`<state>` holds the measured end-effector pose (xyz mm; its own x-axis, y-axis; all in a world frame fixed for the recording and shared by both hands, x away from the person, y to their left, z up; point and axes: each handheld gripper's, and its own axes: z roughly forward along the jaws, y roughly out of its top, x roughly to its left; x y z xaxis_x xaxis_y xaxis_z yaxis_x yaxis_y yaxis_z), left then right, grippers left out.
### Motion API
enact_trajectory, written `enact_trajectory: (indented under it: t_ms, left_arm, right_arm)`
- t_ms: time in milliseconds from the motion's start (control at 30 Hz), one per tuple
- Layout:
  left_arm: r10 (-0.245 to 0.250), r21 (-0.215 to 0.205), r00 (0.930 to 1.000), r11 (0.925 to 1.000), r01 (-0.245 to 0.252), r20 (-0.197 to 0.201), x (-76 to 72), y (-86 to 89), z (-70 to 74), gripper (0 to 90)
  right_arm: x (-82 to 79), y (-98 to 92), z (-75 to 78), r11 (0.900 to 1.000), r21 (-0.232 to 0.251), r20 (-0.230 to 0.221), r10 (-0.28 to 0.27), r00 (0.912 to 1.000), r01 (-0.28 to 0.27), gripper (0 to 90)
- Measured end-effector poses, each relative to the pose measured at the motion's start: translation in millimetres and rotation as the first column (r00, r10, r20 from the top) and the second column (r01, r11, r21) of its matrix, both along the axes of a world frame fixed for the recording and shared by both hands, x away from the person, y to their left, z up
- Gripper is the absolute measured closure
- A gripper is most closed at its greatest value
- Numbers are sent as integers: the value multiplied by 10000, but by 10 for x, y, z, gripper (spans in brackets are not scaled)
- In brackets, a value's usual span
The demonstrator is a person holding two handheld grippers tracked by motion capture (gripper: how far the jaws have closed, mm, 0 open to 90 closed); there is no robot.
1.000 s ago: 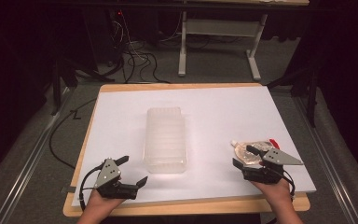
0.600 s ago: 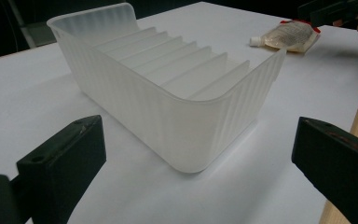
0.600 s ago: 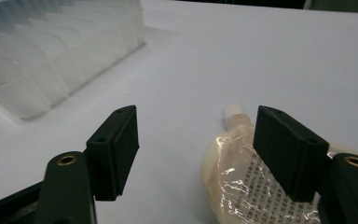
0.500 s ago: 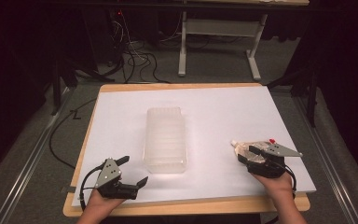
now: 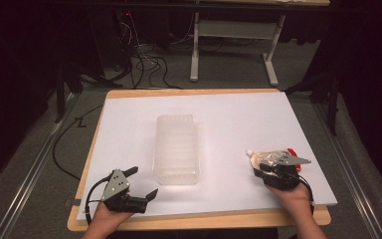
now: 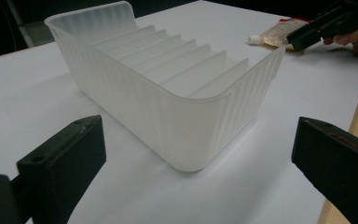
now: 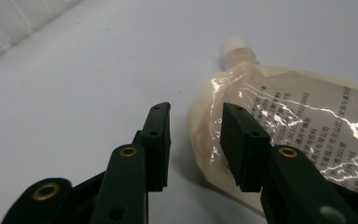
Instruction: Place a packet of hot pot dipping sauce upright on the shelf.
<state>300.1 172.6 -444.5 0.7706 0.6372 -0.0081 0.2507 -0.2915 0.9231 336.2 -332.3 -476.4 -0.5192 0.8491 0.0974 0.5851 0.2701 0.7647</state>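
Note:
A clear spouted pouch (image 5: 271,156) of pale liquid lies flat on the white sheet at the right. My right gripper (image 5: 257,170) is lowered over its near end. In the right gripper view the pouch (image 7: 298,121) has its left edge between my jaws (image 7: 196,126), which have just been closing. A small gap still shows at the left pad, so the jaws are open. My left gripper (image 5: 144,181) rests open and empty at the front left. It faces the near end of the translucent ribbed bin (image 6: 168,93), which also stands mid-table in the high view (image 5: 175,147).
The white sheet (image 5: 229,114) covers a wooden board whose front edge runs just behind both hands. Cables and a table frame (image 5: 234,30) lie on the floor beyond the far edge. The left gripper view shows the pouch (image 6: 275,35) and right gripper (image 6: 303,39) far off.
My right gripper has sunk a little onto the pouch and its jaws have narrowed around the pouch's edge. The left gripper and the bin have not moved.

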Motion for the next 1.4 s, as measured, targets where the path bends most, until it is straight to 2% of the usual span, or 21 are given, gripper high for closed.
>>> enact_trajectory:
  t_ms: [100, 200, 367, 400, 433, 467, 633, 667, 867, 933, 967, 1000, 1033, 1067, 1100, 1167, 1200, 1233, 1267, 1333, 1400]
  left_arm:
    - [-67, 29, 10000, 10000, 67, -21, -2, -4, -4, 37]
    - [-90, 81, 10000, 9999, 90, -8, -3, -13, -8, 37]
    - [-80, 82, 10000, 9999, 80, -5, -4, -12, -7, 37]
    - [-86, 67, 10000, 9999, 86, -12, -4, -11, -6, 37]
    - [-86, 67, 10000, 9999, 86, -12, -4, -11, -6, 37]
    - [-80, 81, 10000, 9999, 80, -5, -4, -12, -6, 37]
    - [-64, 74, 10000, 10000, 64, 9, -1, -8, -5, 37]
    - [-51, 66, 10000, 10000, 51, 0, 0, -5, -5, 37]
    - [-55, 64, 10000, 10000, 55, 5, -1, -4, -5, 38]
    - [-48, 66, 10000, 10000, 48, 6, -1, -4, -5, 38]
    - [-48, 66, 10000, 10000, 48, 6, -1, -4, -5, 38]
    - [-41, 71, 10000, 10000, 41, 3, 0, -2, -3, 38]
    - [-41, 71, 10000, 10000, 41, 3, 0, -2, -3, 38]
    - [-38, 82, 10000, 10000, 38, 2, 2, -1, -3, 38]
    - [-38, 82, 10000, 10000, 38, 2, 2, -1, -3, 38]
    - [-23, 64, 10000, 10000, 23, 6, 4, -5, -6, 38]
    - [-11, 74, 10000, 10000, 11, 15, 5, -6, -6, 38]
    - [-10, 82, 10000, 10000, 10, 16, 5, -7, -7, 38]
    - [-7, 87, 10000, 10000, 7, 13, 7, -6, -7, 38]
    - [-8, 89, 10000, 10000, 8, 5, 8, -5, -7, 38]
    - [-6, 98, 10000, 10000, 6, 10, 8, -5, -8, 39]
  right_arm:
    - [6, -6, -6, 10000, 14, -63, -69, 10000, 70, 668]
    - [21, 20, -18, 9992, -386, -283, -75, 9996, 64, 700]
    - [19, 39, -16, 9970, -725, -187, -270, 9995, 255, 785]
    - [23, 34, -15, 9954, -928, -98, -244, 9997, 234, 850]
    - [23, 34, -15, 9954, -928, -98, -244, 9997, 234, 850]
    - [29, 23, -13, 9963, -833, -172, -229, 9996, 214, 900]
    - [24, 23, 12, 9957, -924, -162, -125, 9998, 110, 900]
    - [8, 16, 52, 9962, -865, 63, -94, 9999, 99, 900]
    - [-49, -17, 192, 9981, -615, 763, -25, 9971, 72, 900]
    - [-87, -35, 290, 9990, -437, 1278, 28, 9918, 28, 900]
    - [-87, -35, 290, 9990, -437, 1278, 28, 9918, 28, 900]
    - [-109, -54, 361, 9996, -285, 1604, 32, 9871, 13, 900]
    - [-109, -54, 361, 9996, -285, 1604, 32, 9871, 13, 900]
    - [-131, -77, 443, 9999, -54, 1943, -77, 9809, 90, 900]
    - [-131, -77, 443, 9999, -54, 1943, -77, 9809, 90, 900]
    - [-157, -105, 539, 9997, 198, 2369, -188, 9714, 145, 900]
    - [-174, -135, 617, 9988, 445, 2761, -298, 9607, 182, 900]
    - [-174, -135, 617, 9988, 445, 2761, -298, 9607, 182, 900]
    - [-183, -148, 644, 9985, 490, 2892, -377, 9565, 246, 900]
    - [-199, -181, 704, 9970, 693, 3195, -552, 9460, 347, 900]
    - [-225, -232, 767, 9931, 1060, 3555, -854, 9307, 506, 900]
